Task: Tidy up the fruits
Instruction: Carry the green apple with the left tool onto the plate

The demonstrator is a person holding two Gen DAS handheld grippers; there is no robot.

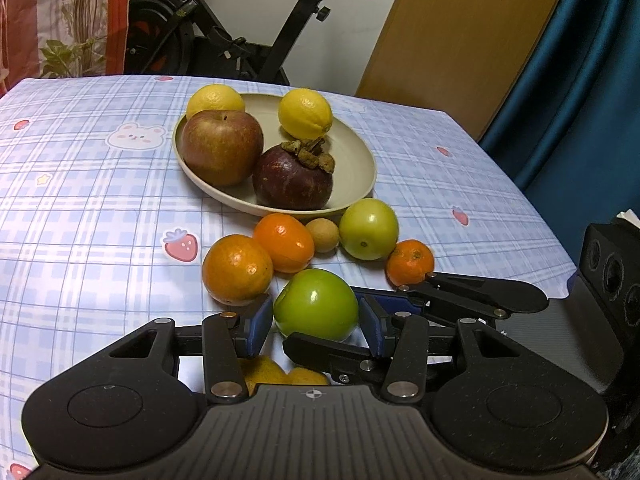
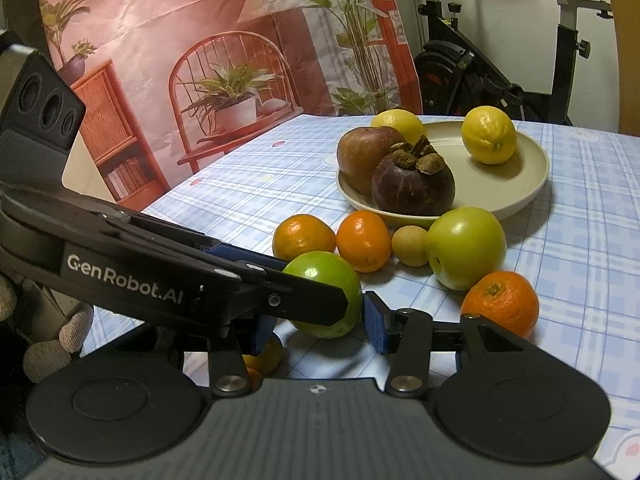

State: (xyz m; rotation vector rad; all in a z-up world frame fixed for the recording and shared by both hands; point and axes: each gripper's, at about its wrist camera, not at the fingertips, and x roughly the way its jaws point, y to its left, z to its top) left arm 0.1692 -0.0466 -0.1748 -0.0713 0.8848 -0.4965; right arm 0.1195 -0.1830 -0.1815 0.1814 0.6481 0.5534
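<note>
Blue plaid tablecloth (image 1: 100,184), beige plate (image 1: 360,160), bright green fruit (image 1: 316,304), yellow lemon (image 1: 305,114)

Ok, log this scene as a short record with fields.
plate: two lemons, red apple, mangosteen
loose on tablecloth: three oranges, pale green fruit, small brown fruit
bright green fruit: on the cloth, between the pads of both tools
left tool: flanks it; contact unclear
right tool: flanks it; contact unclear

Exercise bike (image 1: 224,40) behind table; printed room backdrop (image 2: 192,60); blue curtain (image 1: 580,100) beside.
</note>
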